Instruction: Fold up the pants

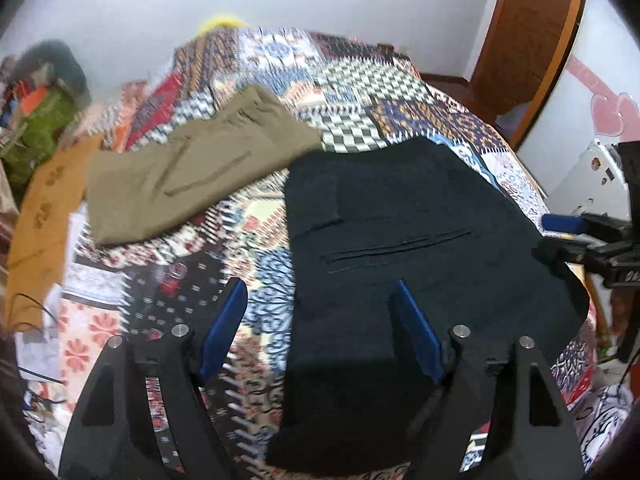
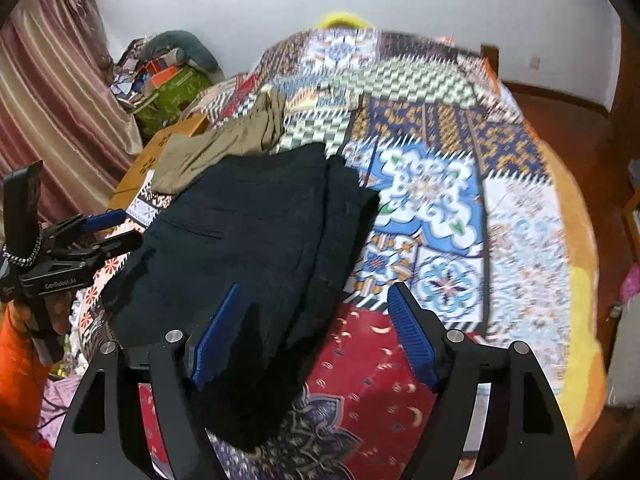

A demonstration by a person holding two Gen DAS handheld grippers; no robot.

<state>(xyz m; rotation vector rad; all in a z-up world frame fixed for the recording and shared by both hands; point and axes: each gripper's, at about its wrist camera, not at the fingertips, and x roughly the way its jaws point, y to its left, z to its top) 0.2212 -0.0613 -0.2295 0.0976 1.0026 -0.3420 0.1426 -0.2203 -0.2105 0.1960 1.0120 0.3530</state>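
Observation:
Dark navy pants [image 1: 400,208] [image 2: 248,220] lie folded flat on the patterned bedspread [image 1: 352,80] [image 2: 432,184], back pocket slit facing up. My left gripper [image 1: 320,286] hovers open over the pants' near left edge, blue pads wide apart and nothing pinched between them. The right gripper [image 2: 314,290] is open as well, above the pants' near right edge, its left pad over the cloth and its right pad over the red patch of bedspread. Each gripper shows at the side of the other's view: the right gripper [image 1: 560,236], the left gripper [image 2: 104,228].
Folded khaki pants [image 1: 192,168] [image 2: 224,140] lie beyond the dark pair to the left. A cardboard box [image 1: 44,208] [image 2: 160,148] sits at the bed's left edge, with a cluttered pile [image 2: 168,76] and a curtain [image 2: 48,100] behind. A wooden door [image 1: 532,28] stands at right.

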